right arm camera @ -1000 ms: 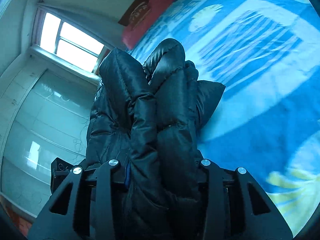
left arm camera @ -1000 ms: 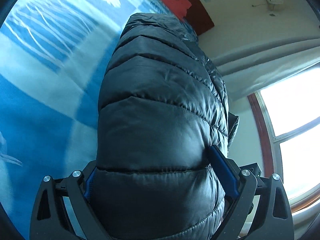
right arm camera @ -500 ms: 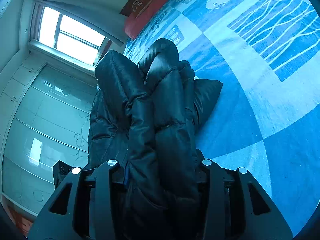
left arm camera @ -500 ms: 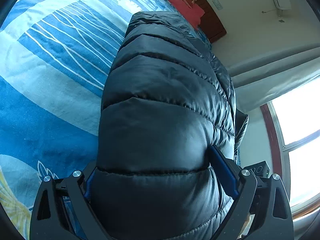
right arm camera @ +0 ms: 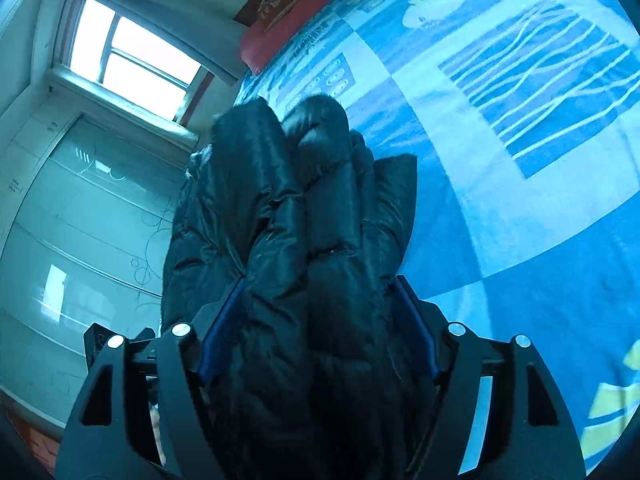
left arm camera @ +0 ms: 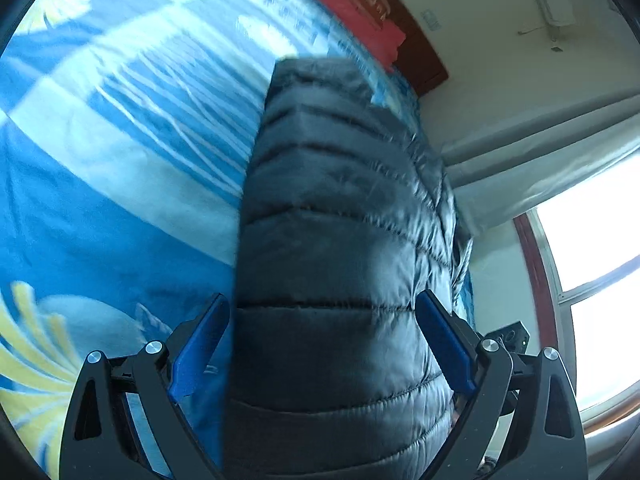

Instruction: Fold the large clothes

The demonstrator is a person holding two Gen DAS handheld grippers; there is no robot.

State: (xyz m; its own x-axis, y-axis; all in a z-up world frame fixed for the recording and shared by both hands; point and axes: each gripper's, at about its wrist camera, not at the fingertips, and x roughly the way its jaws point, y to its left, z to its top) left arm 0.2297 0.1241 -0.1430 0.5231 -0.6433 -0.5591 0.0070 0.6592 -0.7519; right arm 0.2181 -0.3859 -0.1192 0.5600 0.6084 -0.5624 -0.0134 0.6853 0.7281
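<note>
A black quilted puffer jacket (left arm camera: pixel 340 232) lies between the fingers of my left gripper (left arm camera: pixel 322 312). The jaws stand spread, with a gap of blue bedding between the left blue pad (left arm camera: pixel 200 344) and the jacket. In the right wrist view the same jacket (right arm camera: pixel 304 216) is bunched in thick folds, and my right gripper (right arm camera: pixel 318 300) has both blue pads pressed against it. The jacket rests on a blue patterned bedspread (left arm camera: pixel 100 168) that also shows in the right wrist view (right arm camera: pixel 520 160).
A red pillow (left arm camera: pixel 352 4) and a dark wooden headboard (left arm camera: pixel 416 48) lie at the far end of the bed. A window (left arm camera: pixel 592 264) is on the right, seen also in the right wrist view (right arm camera: pixel 128 60). A glass-fronted wardrobe (right arm camera: pixel 72 232) stands beside the bed.
My left gripper's jaws have opened off the jacket; the left pad now stands clear of it. The right gripper has widened a little but stays on the jacket. Both views have shifted slightly.
</note>
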